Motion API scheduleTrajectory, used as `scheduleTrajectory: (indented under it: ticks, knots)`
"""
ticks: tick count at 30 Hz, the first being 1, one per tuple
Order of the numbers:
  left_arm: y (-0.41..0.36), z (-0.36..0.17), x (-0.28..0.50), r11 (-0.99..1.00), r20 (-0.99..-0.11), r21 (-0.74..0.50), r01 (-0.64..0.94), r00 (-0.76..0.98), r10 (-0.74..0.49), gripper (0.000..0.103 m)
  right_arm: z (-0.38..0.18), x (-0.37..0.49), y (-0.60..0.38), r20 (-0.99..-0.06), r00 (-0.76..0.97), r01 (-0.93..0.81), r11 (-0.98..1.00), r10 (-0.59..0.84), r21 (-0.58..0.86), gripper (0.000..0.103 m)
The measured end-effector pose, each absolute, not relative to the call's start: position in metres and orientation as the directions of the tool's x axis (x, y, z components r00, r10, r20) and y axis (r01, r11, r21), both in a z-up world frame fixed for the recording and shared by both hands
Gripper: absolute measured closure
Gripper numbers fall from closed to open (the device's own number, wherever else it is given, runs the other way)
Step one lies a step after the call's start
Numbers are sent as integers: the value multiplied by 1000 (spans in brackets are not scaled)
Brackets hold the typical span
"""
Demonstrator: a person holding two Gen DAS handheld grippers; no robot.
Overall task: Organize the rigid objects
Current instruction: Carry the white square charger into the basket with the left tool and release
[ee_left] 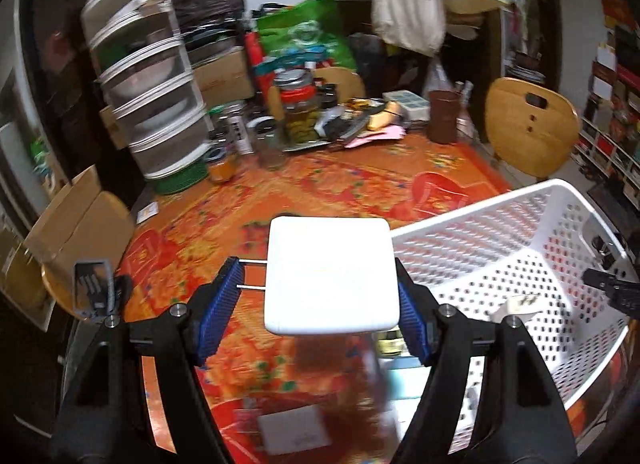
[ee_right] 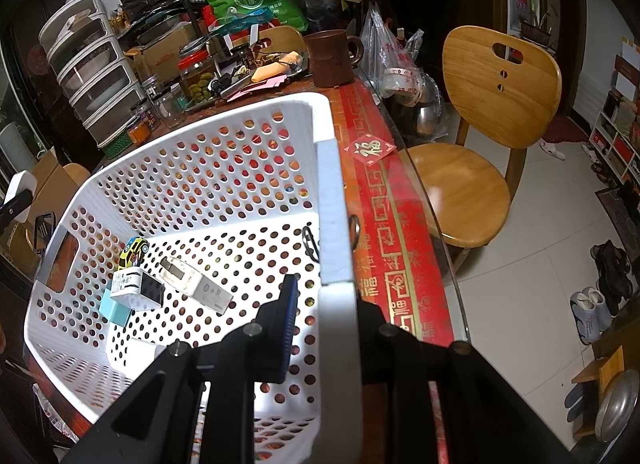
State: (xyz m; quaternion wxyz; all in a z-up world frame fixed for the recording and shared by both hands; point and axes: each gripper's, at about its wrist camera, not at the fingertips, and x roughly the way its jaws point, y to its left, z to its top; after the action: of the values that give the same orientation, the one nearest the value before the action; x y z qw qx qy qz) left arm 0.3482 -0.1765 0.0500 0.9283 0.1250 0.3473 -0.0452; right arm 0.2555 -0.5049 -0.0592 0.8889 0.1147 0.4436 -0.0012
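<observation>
My left gripper is shut on a white square power adapter with two metal prongs on its left side, held above the orange tablecloth just left of the white perforated basket. My right gripper is shut on the basket's right wall, one blue pad inside and the other finger outside. Inside the basket lie a toy car, a white and black box, a teal box, a white charger and a black ring.
The back of the table holds stacked clear drawers, jars, a brown mug and a green bag. A wooden chair stands by the glass table edge. A white card lies on the cloth below the adapter.
</observation>
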Motion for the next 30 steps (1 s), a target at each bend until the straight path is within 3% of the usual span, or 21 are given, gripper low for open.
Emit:
scheduleTrajectory:
  ticks: [15, 30]
  knots:
    - [-267, 3, 356, 920, -737, 245, 306, 675, -28, 34, -60, 255, -504, -787, 608, 103, 973, 101, 205, 81]
    - [-293, -19, 367, 911, -799, 240, 337, 601, -12, 34, -59, 254, -505, -784, 610, 95, 972, 113, 214, 79]
